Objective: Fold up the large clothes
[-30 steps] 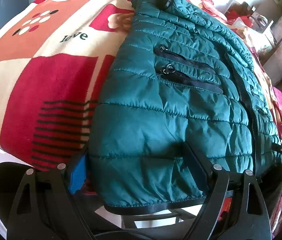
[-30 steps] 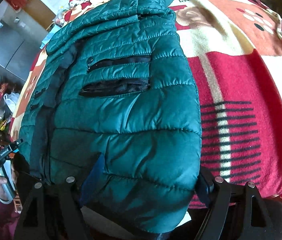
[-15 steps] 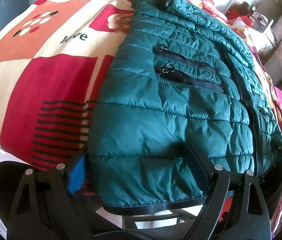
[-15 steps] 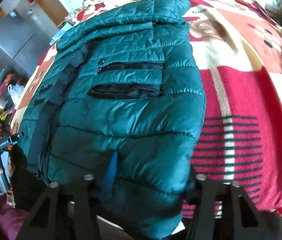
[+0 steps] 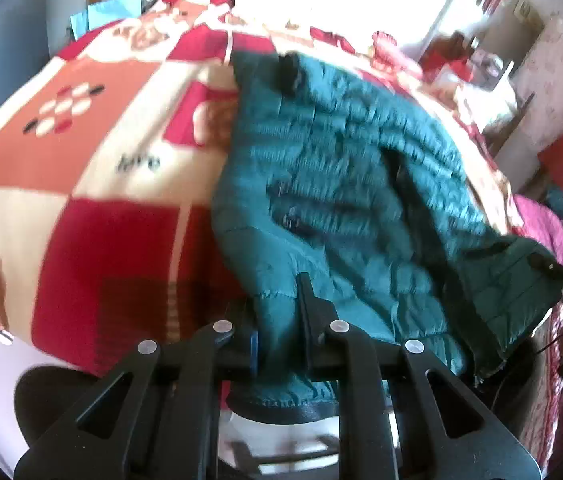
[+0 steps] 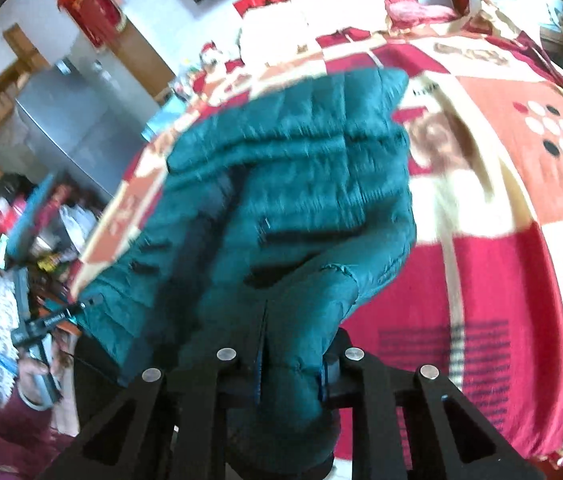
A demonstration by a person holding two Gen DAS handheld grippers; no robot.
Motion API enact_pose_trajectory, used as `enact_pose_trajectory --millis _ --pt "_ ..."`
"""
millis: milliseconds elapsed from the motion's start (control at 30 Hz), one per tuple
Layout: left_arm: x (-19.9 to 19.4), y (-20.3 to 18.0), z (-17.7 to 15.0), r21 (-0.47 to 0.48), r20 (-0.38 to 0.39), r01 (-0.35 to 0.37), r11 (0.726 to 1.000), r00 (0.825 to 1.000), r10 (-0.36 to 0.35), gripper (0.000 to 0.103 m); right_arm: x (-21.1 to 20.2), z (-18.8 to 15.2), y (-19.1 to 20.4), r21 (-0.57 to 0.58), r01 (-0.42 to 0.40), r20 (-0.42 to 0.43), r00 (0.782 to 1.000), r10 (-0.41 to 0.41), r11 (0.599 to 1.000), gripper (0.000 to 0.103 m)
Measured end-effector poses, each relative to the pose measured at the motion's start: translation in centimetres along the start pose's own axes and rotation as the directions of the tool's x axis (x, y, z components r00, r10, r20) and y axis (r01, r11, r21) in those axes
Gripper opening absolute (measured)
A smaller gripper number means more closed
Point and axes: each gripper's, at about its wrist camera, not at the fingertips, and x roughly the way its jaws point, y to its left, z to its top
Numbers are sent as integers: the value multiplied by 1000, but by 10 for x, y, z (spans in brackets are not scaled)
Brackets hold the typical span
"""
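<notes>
A teal quilted jacket lies on a bed under a red, cream and orange blanket. Its near hem is lifted off the bed edge. My left gripper is shut on the hem's left part, the fabric bunched between its fingers. In the right wrist view the same jacket rises in a fold, and my right gripper has its jaws closing on the hem's right part, pads pressing the padded cloth. Both views are blurred. The blanket spreads to the right of the jacket.
The other gripper's tip shows at the jacket's right corner. A grey cabinet and cluttered shelves stand left of the bed. Pillows lie at the far end. A person's hand holds the left tool.
Both grippers have gone from wide open around the hem to clamped on it. Both have risen, lifting the jacket's near edge, so more of the room shows.
</notes>
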Motion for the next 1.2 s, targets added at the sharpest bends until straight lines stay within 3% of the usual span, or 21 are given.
enact_pose_trajectory --millis 333,1200 --pt "-10 -8 51 -8 111 -7 1000 994 8 14 -9 52 14 -31 10 94 996 -7 999 18" --pt "12 -19 141 -31 220 -50 998 974 56 15 12 132 0 -4 105 149 983 -103 994 18"
